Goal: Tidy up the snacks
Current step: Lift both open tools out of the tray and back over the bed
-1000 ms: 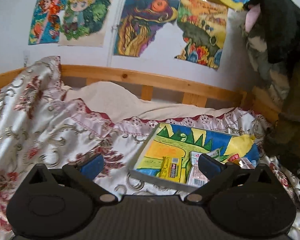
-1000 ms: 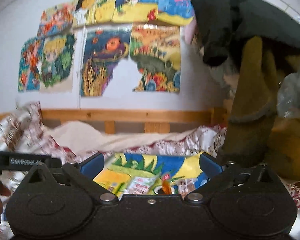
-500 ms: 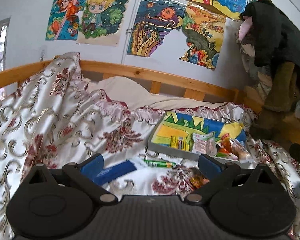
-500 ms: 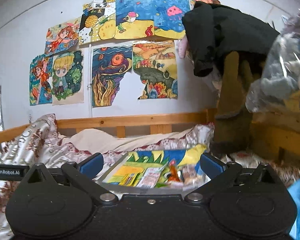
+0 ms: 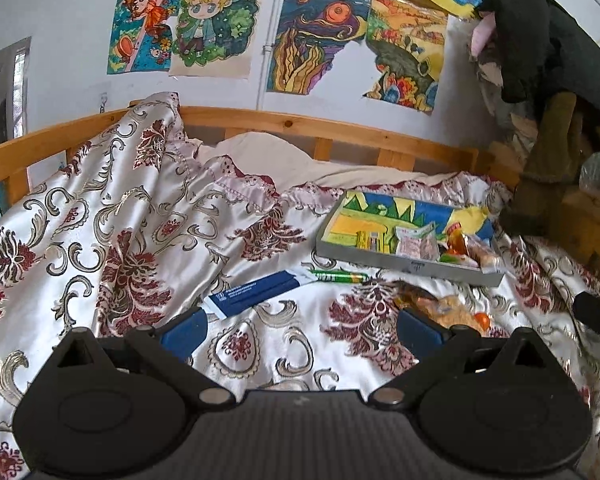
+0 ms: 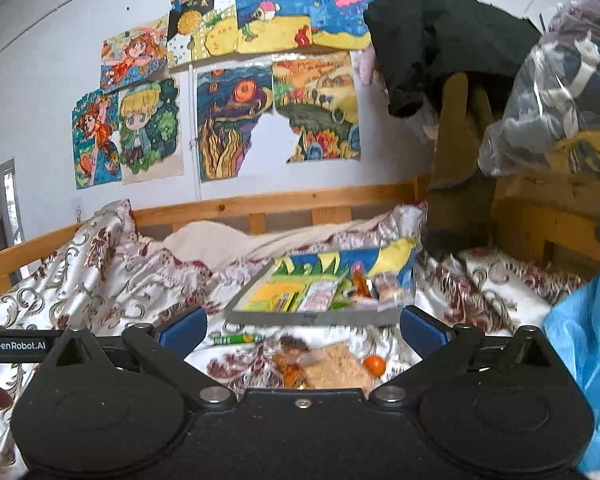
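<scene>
A shallow grey tray (image 5: 404, 266) (image 6: 308, 317) with a painted bottom lies on the patterned bedspread and holds several snack packets (image 5: 416, 242) (image 6: 320, 294). In front of it lie a blue packet (image 5: 256, 292), a green tube (image 5: 340, 277) (image 6: 236, 338), a clear bag of brownish snacks (image 5: 440, 307) (image 6: 332, 368) and a small orange (image 6: 375, 365). My left gripper (image 5: 302, 330) is open and empty, held well back from the tray. My right gripper (image 6: 302, 326) is open and empty too, just above the snack bag.
A wooden bed rail (image 5: 320, 126) and a wall of drawings (image 5: 316, 36) run behind. Dark clothes (image 6: 440, 40) and a plastic bag (image 6: 560, 92) are piled at the right on wooden furniture. Blue fabric (image 6: 588, 352) hangs at the right edge. A bunched quilt (image 5: 100, 220) rises on the left.
Both grippers have drawn back from the tray, so it looks smaller and farther. The blue packet, green tube and snack bag in front of it have come into view.
</scene>
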Tool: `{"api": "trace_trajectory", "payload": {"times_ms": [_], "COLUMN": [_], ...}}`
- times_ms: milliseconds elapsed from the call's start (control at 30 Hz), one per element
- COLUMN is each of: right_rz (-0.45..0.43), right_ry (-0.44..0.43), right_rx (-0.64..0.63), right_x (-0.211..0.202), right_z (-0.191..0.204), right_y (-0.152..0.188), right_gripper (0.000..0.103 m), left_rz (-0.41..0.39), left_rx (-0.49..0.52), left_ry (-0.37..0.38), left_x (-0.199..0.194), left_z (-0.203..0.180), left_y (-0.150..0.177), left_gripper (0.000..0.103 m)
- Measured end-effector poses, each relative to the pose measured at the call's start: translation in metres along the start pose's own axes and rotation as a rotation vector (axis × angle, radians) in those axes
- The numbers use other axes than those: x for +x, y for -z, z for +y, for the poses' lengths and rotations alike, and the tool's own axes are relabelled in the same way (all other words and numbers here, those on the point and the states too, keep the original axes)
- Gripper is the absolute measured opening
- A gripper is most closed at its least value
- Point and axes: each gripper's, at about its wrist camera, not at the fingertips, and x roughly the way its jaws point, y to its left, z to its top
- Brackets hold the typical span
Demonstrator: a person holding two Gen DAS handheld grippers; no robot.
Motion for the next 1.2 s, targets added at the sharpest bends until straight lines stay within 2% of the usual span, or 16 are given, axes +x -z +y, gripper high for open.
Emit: {"api": "trace_trajectory", "payload": {"times_ms": [200,367,600,1200], "right_rz": [0.055,0.121,0.16,0.208], "right_ry": [0.015,0.035,0.038,0.037], "right_rx": [0.022,0.036,0.039,-0.004], "right_x": [0.003,0.013,0.02,0.03], "right_z": [-0.004,-0.006,-0.006,0.001], "right_y": [0.004,0.007,0.009,0.01], "right_gripper": [0.102,0.102,0.102,0.102], "left_rz": [0.021,0.068,0.112,0.167], "left_rx": [0.032,-0.011,-0.051,0.024], "left_ry": [0.01,0.006,-0.006,-0.006], "left_x": [-0.002,0.005,0.014,0.032], "left_z": [-0.004,0.002,0.008,-0.002], "left_y": [0.004,0.005,0.007,0.005], "left_gripper": [0.103,0.103,0.103,0.103]}}
